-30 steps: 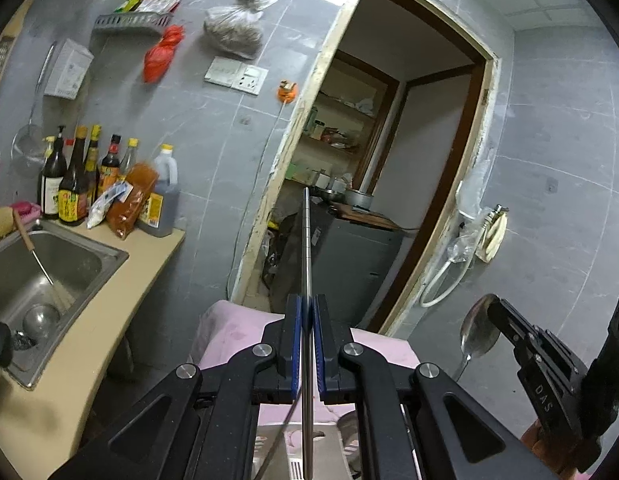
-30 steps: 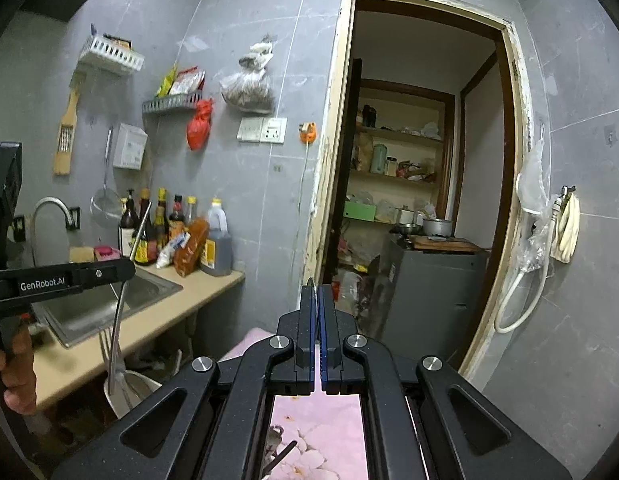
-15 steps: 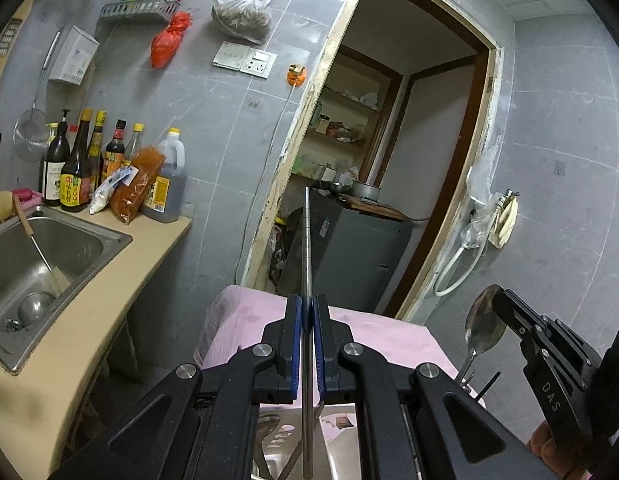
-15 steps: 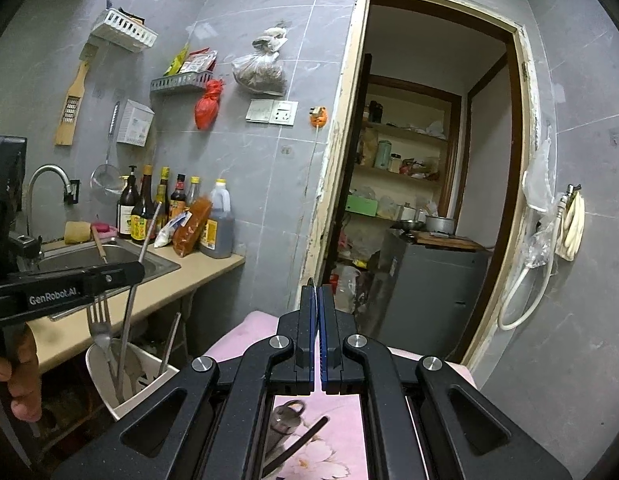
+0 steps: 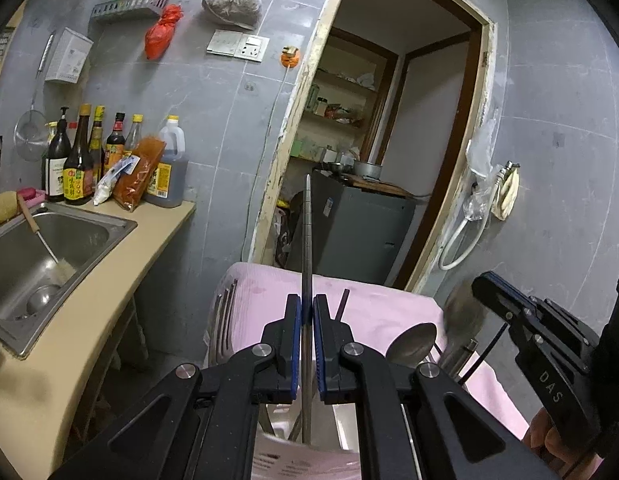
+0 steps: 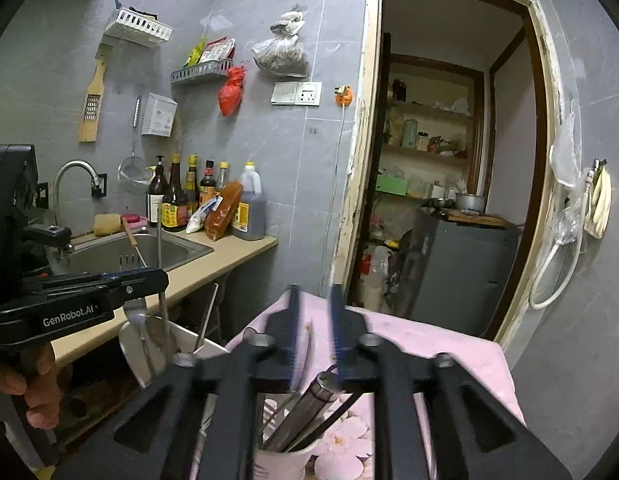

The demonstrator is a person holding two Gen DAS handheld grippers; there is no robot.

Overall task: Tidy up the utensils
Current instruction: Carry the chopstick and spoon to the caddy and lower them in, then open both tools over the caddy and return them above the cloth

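Left wrist: chopstick (image 5: 306, 264) between fingers (image 5: 292, 344).

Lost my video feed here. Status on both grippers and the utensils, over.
Left gripper shut on metal rod, over white holder. Right gripper jaws opening, nothing pinched, above utensil cup. Nothing in the way.

- A steel sink (image 5: 49, 240) sat in the beige counter (image 5: 109, 300), with a curved tap (image 6: 75, 176) behind it.
- Dark sauce bottles (image 5: 79, 160) and a big oil jug (image 5: 169, 168) stood crowded against the grey tiled wall.
- A red bag (image 5: 161, 32) hung near a wall rack (image 5: 125, 8); a strainer (image 5: 29, 136) hung lower down.
- A white socket plate (image 5: 237, 44) was fixed beside the open doorway (image 5: 389, 140).
- A grey cabinet (image 5: 361, 232) stood inside it, a pot (image 5: 367, 168) on top.
- A white hose (image 5: 465, 240) looped on the right wall.
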